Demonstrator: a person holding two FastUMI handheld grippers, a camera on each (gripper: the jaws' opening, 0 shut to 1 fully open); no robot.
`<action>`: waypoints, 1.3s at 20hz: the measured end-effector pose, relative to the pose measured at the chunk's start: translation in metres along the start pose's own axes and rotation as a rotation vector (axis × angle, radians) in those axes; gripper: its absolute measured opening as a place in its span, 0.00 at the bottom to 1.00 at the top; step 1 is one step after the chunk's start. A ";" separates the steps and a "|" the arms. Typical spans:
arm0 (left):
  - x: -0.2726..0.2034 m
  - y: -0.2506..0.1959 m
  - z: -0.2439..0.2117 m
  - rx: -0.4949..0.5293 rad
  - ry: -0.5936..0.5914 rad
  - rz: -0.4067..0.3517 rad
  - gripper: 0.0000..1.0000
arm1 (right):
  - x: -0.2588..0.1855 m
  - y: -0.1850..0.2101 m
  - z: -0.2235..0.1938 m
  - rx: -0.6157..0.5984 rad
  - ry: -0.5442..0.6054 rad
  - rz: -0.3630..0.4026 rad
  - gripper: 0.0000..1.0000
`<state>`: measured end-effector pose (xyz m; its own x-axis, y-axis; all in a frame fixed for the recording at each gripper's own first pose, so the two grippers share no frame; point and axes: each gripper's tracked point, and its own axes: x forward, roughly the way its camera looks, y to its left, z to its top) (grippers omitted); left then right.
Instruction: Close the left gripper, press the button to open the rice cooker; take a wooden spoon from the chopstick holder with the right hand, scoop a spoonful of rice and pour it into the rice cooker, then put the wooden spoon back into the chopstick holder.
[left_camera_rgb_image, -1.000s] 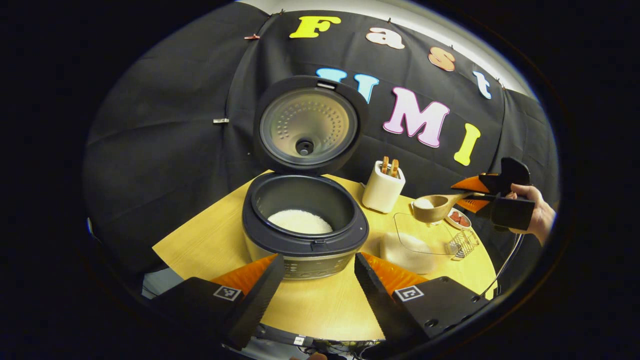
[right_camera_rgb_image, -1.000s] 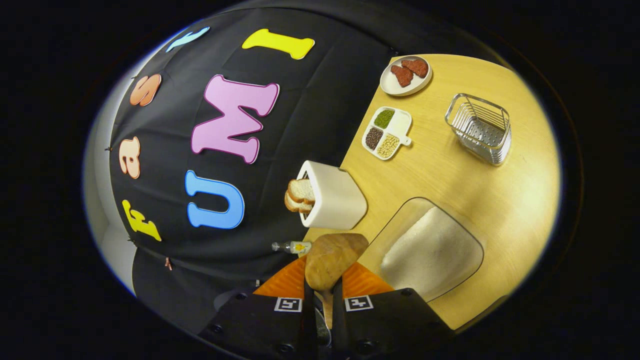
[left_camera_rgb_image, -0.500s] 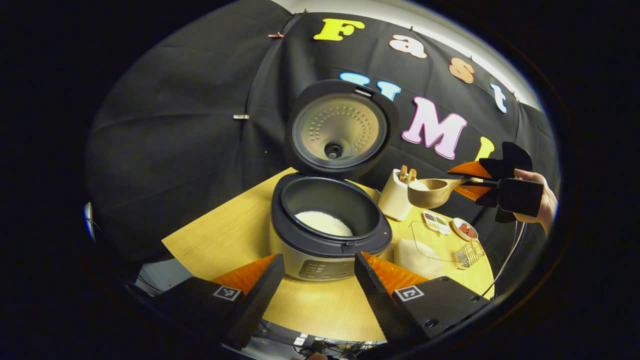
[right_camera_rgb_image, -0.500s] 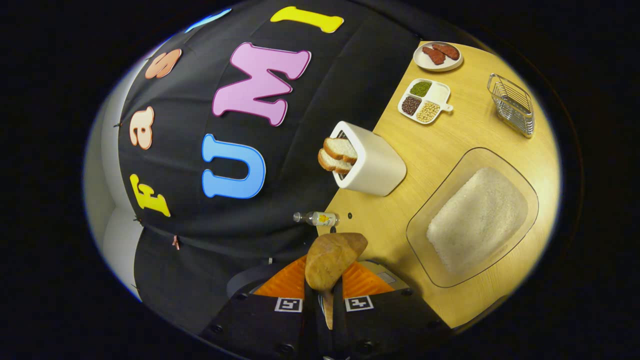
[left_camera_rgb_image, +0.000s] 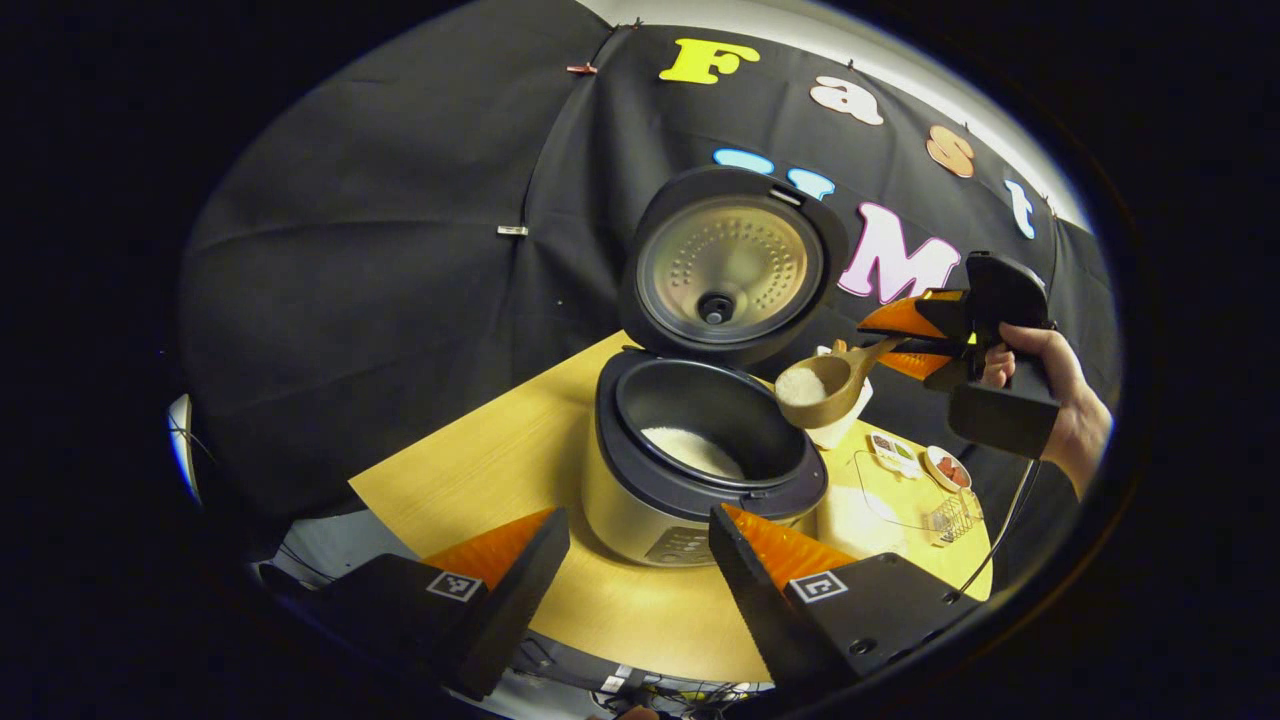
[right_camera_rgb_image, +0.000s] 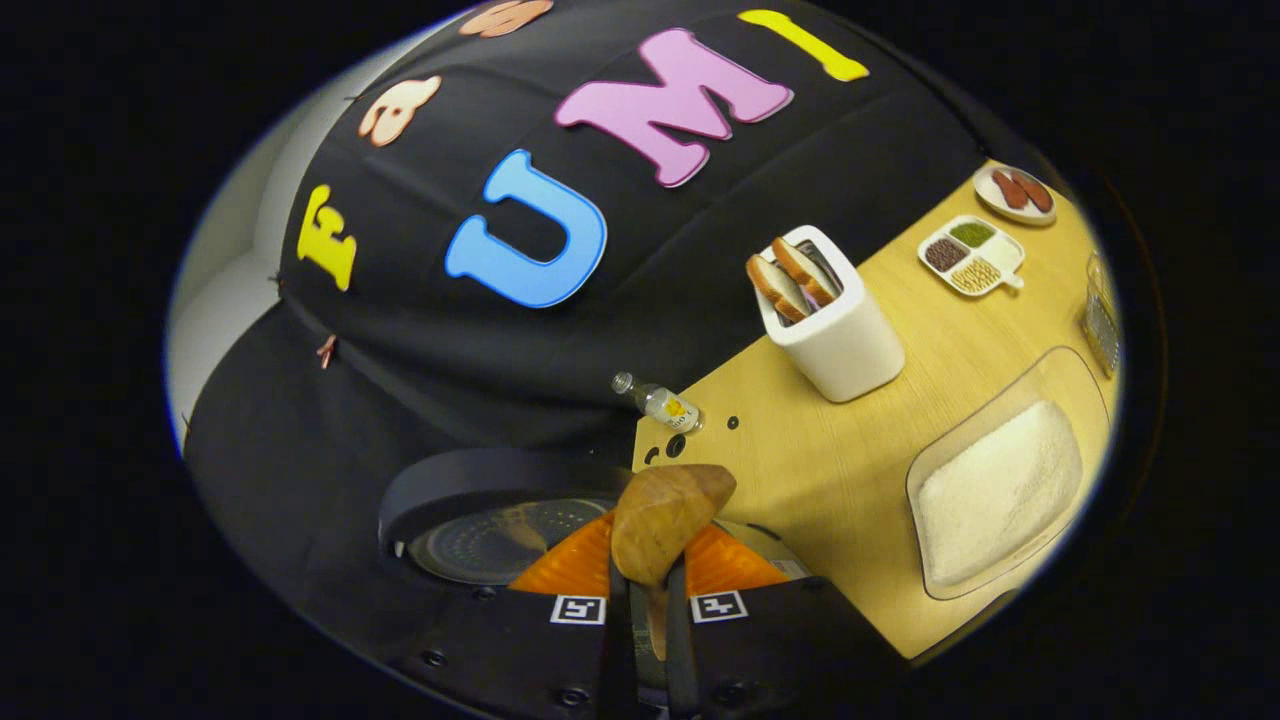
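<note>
1. Since the earlier frames, the right tool (left_camera_rgb_image: 905, 340) has carried the wooden spoon (left_camera_rgb_image: 822, 388) away from above the glass dish to the right rim of the rice cooker (left_camera_rgb_image: 700, 470), and the spoon bowl now tips toward the pot.
2. Seen from the left gripper view, the spoon bowl holds a small heap of white rice (left_camera_rgb_image: 800, 385) and hangs just above the cooker's right edge.
3. Both fingers of the right tool (right_camera_rgb_image: 645, 600) are pressed together on the spoon handle; in the right gripper view the back of the spoon bowl (right_camera_rgb_image: 665, 515) stands just ahead of them.
4. A hand (left_camera_rgb_image: 1050, 390) holds the right tool.
5. Spread wide and holding nothing, the left tool (left_camera_rgb_image: 640, 545) sits low in front of the cooker.
6. The cooker stands on the worktop (left_camera_rgb_image: 500, 470) with its lid (left_camera_rgb_image: 730, 265) upright, and a layer of white rice (left_camera_rgb_image: 690, 450) lies in the dark inner pot.
7. A clear glass dish (right_camera_rgb_image: 1010, 480) on the worktop holds a mound of rice.
8. The white holder (right_camera_rgb_image: 835, 320) contains two slices of bread.
9. Farther back are a divided tray (right_camera_rgb_image: 970, 255) of grains, a small plate (right_camera_rgb_image: 1015, 192) with reddish pieces, and a small bottle (right_camera_rgb_image: 660, 402) lying at the worktop's edge.
</note>
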<state>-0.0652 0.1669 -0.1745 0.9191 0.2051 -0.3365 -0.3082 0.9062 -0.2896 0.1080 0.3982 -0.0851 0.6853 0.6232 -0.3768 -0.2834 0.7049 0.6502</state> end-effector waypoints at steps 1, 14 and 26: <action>0.001 0.003 0.001 -0.005 0.000 0.003 0.95 | 0.003 0.007 -0.006 -0.065 0.003 0.012 0.16; 0.000 0.010 0.024 0.020 -0.033 -0.009 0.96 | 0.022 0.061 -0.074 -0.806 -0.013 0.170 0.16; -0.009 0.017 0.028 0.000 -0.073 0.040 0.95 | -0.005 0.072 -0.137 -1.230 0.014 0.346 0.16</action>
<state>-0.0716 0.1909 -0.1517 0.9216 0.2672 -0.2814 -0.3447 0.8967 -0.2778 -0.0080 0.4922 -0.1264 0.4470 0.8344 -0.3224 -0.8813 0.3492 -0.3184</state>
